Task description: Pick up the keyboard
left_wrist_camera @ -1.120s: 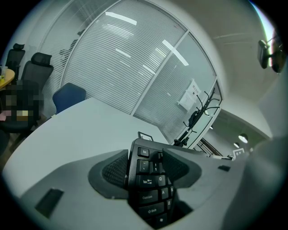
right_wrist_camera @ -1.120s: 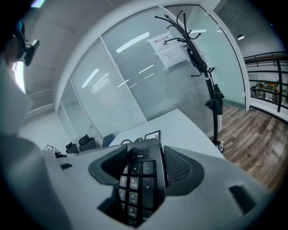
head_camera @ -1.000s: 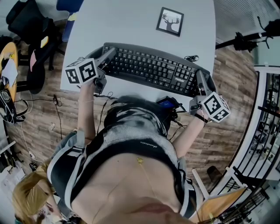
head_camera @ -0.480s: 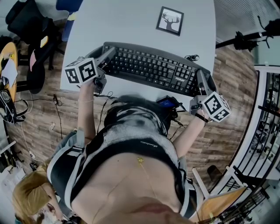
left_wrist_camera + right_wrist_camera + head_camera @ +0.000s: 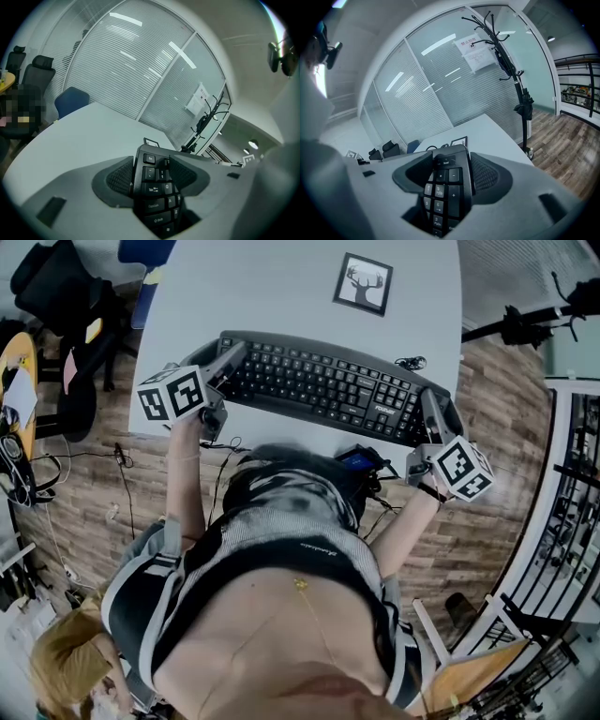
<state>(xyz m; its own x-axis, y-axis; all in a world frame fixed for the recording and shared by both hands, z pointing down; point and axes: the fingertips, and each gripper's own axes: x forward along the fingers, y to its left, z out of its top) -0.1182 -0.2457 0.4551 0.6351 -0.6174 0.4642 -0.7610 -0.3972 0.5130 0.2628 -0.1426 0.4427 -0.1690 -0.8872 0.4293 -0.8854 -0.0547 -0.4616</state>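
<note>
Between the left gripper [image 5: 230, 360] and the right gripper [image 5: 433, 409], in the head view: a black keyboard [image 5: 323, 385], lying aslant near the front edge of the grey table [image 5: 281, 287], one end in each tool, with a framed deer picture [image 5: 365, 284] well beyond both. Cannot tell from here whether already clear of the tabletop. Straight ahead between the jaws, in the left gripper view: the Esc-and-Tab end of the keyboard [image 5: 154, 197], pinched edgewise by the ribbed pads [image 5: 117, 177], so clamped on it rather than spread. Likewise between the jaws in the right gripper view: the number-pad end [image 5: 443, 187], squeezed from both sides by the pads [image 5: 490, 176]. Judged to be at the lift itself, with the grip made at both ends. To do it well: raise both ends together and at one pace, keep the board level, hold the squeeze steady against slipping off the thin edge, avoid pulling the ends apart or twisting one against the other, and mind the small loop of cable [image 5: 410, 363] just beyond the right gripper. Differs hardly at all from the earlier head views: same slant of the keyboard, same hold at both ends, at most a slight shift of the left gripper's marker cube [image 5: 173, 395], and no visible rise.
</note>
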